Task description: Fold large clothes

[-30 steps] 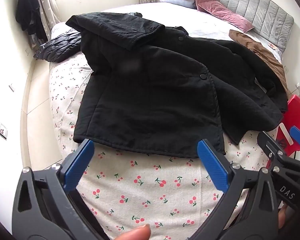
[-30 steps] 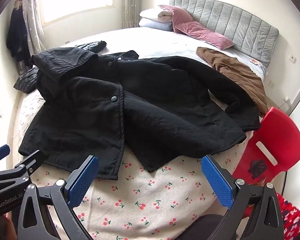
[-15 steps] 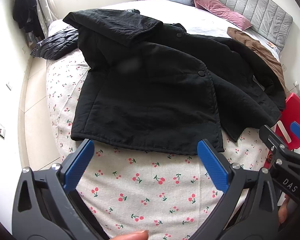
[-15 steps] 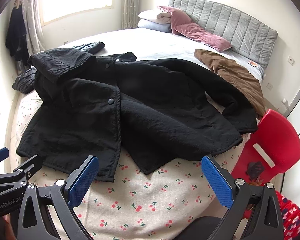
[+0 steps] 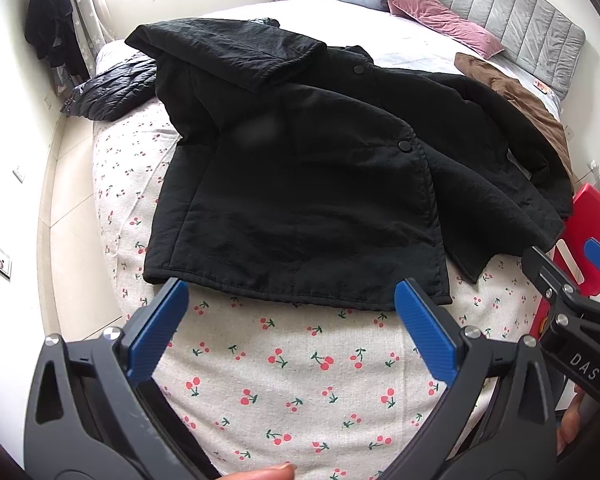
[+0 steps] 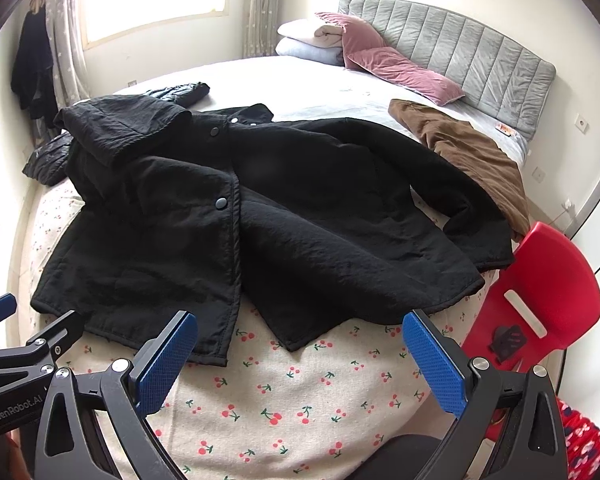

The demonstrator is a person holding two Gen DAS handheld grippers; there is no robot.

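- The black jacket (image 5: 300,184) lies spread front-up on the bed, on a cherry-print sheet (image 5: 284,380); its hem runs just beyond the tips of both claws.
- The jacket's left sleeve is folded across its upper chest, the cuff end lying near the collar; its right sleeve stretches out toward the red plastic chair (image 6: 540,300) at the bed's edge.
- The front placket overlaps, with two round snap buttons showing along it; the lower right front panel falls open in a point near the bed's edge.
- The left claw (image 5: 292,332) hangs over the sheet with its blue-padded fingers wide apart, gripping nothing, just short of the hem.
- The right claw (image 6: 300,356) likewise stands spread wide and empty, over the sheet below the jacket's open lower corner.
- Each claw shows at the edge of the other's view.
- Beyond the jacket lie a brown garment (image 6: 468,156), a dark quilted puffer jacket (image 5: 112,88) at the far-left corner, pink pillows (image 6: 392,68) and a grey padded headboard (image 6: 460,56).
- Dark clothes (image 6: 32,76) hang by the window curtain.
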